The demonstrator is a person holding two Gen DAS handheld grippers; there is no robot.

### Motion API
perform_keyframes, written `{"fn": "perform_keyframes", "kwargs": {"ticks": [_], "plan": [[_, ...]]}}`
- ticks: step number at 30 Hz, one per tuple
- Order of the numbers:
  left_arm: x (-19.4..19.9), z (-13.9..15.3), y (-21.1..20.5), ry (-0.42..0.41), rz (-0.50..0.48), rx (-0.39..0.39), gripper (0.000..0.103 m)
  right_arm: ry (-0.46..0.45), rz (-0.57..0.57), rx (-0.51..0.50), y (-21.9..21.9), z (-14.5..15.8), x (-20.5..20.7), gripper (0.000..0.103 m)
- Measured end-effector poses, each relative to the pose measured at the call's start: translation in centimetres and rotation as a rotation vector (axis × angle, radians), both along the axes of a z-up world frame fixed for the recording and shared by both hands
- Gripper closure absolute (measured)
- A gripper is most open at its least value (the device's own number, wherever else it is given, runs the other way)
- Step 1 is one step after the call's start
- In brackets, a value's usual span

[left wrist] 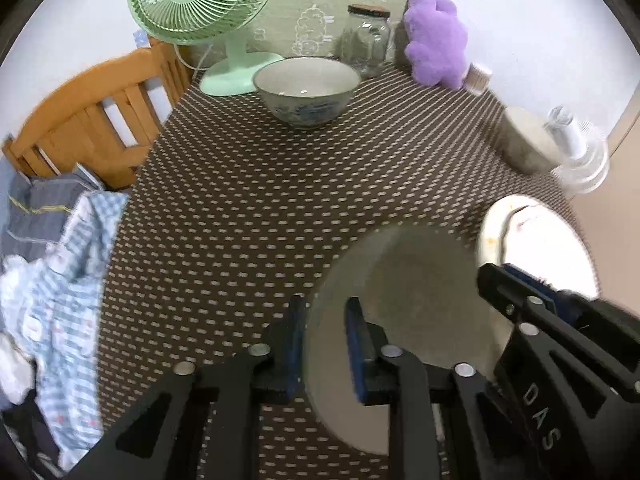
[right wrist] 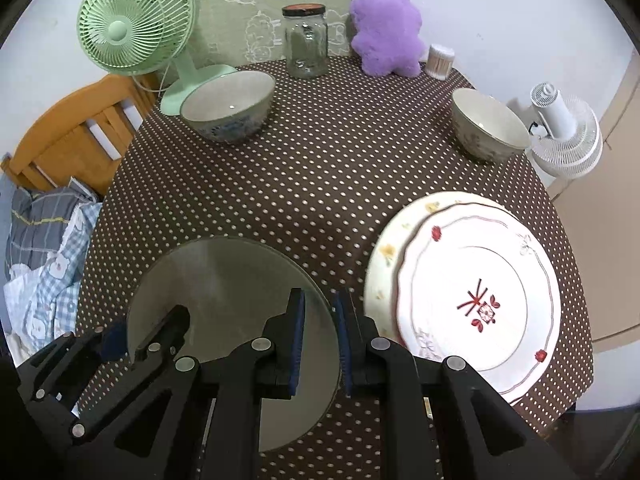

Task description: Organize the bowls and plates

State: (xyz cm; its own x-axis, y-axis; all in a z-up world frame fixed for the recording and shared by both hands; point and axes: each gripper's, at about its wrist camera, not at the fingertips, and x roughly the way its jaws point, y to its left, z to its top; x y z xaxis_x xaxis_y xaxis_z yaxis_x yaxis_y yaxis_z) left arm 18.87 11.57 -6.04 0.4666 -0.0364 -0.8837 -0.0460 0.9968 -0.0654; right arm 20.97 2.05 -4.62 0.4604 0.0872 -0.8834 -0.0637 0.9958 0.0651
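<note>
A grey glass plate (right wrist: 224,280) lies near the table's front; it also shows in the left wrist view (left wrist: 408,300). My left gripper (left wrist: 326,344) straddles its left rim, jaws apart around the edge. My right gripper (right wrist: 320,344) straddles its right rim, jaws also a little apart. Two white flowered plates (right wrist: 476,292) lie stacked to the right, and show in the left wrist view (left wrist: 536,240). A blue-patterned bowl (right wrist: 228,108) stands at the back left, also seen in the left wrist view (left wrist: 306,88). A beige bowl (right wrist: 488,124) stands at the back right.
A green fan (right wrist: 132,24), a glass jar (right wrist: 306,40), a purple plush toy (right wrist: 386,24) and a cotton swab tub (right wrist: 440,60) line the back edge. A white fan (right wrist: 564,136) stands off the right edge. A wooden chair (left wrist: 92,112) with clothes (left wrist: 56,264) is at left.
</note>
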Motion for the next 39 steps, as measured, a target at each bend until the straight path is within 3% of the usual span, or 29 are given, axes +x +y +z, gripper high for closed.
{"fn": "perform_keyframes", "kwargs": {"ticks": [5, 13, 23, 29, 34, 39], "plan": [[0.3, -0.2, -0.7, -0.020, 0.035, 0.075, 0.085, 0.000, 0.019, -0.026, -0.4, -0.4, 0.5, 0.093], [-0.3, -1.2, 0.1, 0.029, 0.099, 0.074, 0.085, 0.021, 0.085, -0.013, 0.6, -1.0, 0.3, 0.093], [-0.8, -0.2, 0.2, 0.031, 0.095, 0.083, 0.064, 0.035, 0.098, -0.023, 0.0, -0.4, 0.1, 0.092], [-1.5, 1.0, -0.2, 0.010, 0.091, 0.083, 0.038, 0.011, 0.127, -0.027, -0.6, 0.9, -0.4, 0.090], [-2.1, 2.8, -0.2, -0.033, 0.089, 0.071, 0.030, -0.030, 0.159, 0.005, -1.0, 2.5, -0.9, 0.050], [-2.3, 4.9, 0.1, -0.082, 0.089, 0.070, 0.019, -0.076, 0.161, 0.026, -1.1, 4.5, -1.0, 0.034]]}}
